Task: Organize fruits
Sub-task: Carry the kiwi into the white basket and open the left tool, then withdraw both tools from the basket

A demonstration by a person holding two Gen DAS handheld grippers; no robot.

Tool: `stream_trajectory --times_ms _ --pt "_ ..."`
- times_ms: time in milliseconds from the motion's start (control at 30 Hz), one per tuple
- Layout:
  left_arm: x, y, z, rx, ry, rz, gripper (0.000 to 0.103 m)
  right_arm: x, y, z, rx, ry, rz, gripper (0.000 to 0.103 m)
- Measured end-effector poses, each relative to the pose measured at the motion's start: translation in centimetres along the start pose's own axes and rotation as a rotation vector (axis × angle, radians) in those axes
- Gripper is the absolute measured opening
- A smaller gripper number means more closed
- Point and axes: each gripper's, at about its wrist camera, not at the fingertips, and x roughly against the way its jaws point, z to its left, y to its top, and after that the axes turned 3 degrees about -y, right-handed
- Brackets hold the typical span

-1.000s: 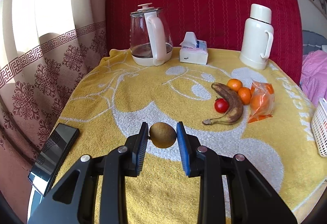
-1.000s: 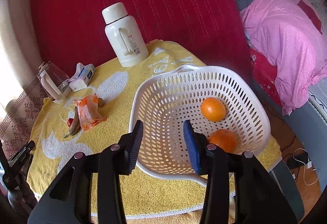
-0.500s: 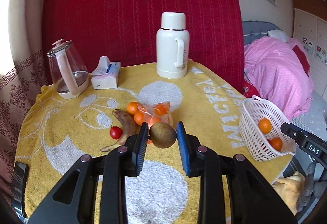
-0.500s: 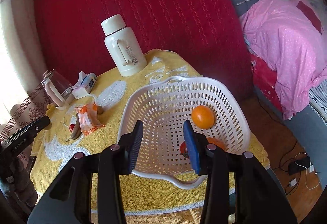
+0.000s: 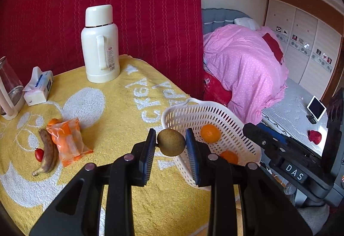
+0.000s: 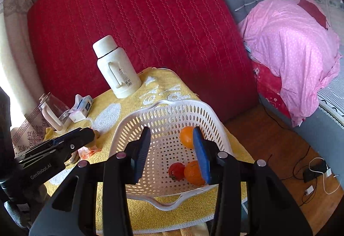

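Note:
My left gripper (image 5: 171, 132) is shut on a brown kiwi (image 5: 171, 145) and holds it in the air just left of the white perforated basket (image 5: 193, 111), near its rim. Two oranges (image 5: 210, 133) lie inside the basket. In the right wrist view my right gripper (image 6: 171, 129) hangs open over the basket (image 6: 133, 126), nothing between its fingers. Below it lie two oranges (image 6: 186, 136) and a red tomato (image 6: 176, 171). The left gripper's black body (image 6: 64, 145) shows at the left. A banana (image 5: 48, 153), a cherry tomato (image 5: 39, 154) and a small orange (image 5: 53, 121) lie on the yellow cloth.
An orange plastic packet (image 5: 68, 141) lies beside the banana. A white thermos (image 5: 100, 44), a tissue box (image 5: 39, 88) and a glass kettle (image 5: 8, 94) stand along the back by the red cover. The basket sits at the table's right edge; beyond it is a bed with pink bedding (image 5: 243, 64).
My left gripper has swung right with the kiwi, from the middle of the cloth to the basket's rim. The right gripper has drifted slightly over the basket, where a tomato now shows.

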Motion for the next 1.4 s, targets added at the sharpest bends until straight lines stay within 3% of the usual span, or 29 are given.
stream_trajectory --times_ms 200,233,267,300,633,833,1400 --pt "-1.9 0.3 -1.6 -0.021 -0.044 0.007 0.033 0.1 0.1 -0.4 -0.009 -0.008 -0.002 0.042" --pt "-2.2 0.2 -1.5 -0.013 -0.041 0.015 0.041 0.0 0.1 -0.4 -0.010 -0.009 -0.002 0.042" --pt "-2.4 0.1 -1.2 0.004 -0.038 0.017 0.061 0.0 0.1 -0.5 -0.012 -0.010 0.000 0.042" --pt "-2.4 0.0 -0.8 0.024 -0.026 0.009 0.069 -0.1 0.1 -0.5 -0.013 -0.012 0.000 0.043" --pt "-1.8 -0.3 2.4 0.093 0.034 -0.002 0.073 -0.6 -0.2 0.0 -0.006 -0.019 0.011 0.043" --pt "-1.4 -0.5 3.1 0.092 0.073 -0.015 0.085 -0.4 -0.4 0.3 0.002 -0.011 0.009 0.043" --pt "0.6 -1.1 7.8 0.141 0.185 -0.039 0.088 0.0 -1.1 2.8 0.046 0.011 0.001 0.044"
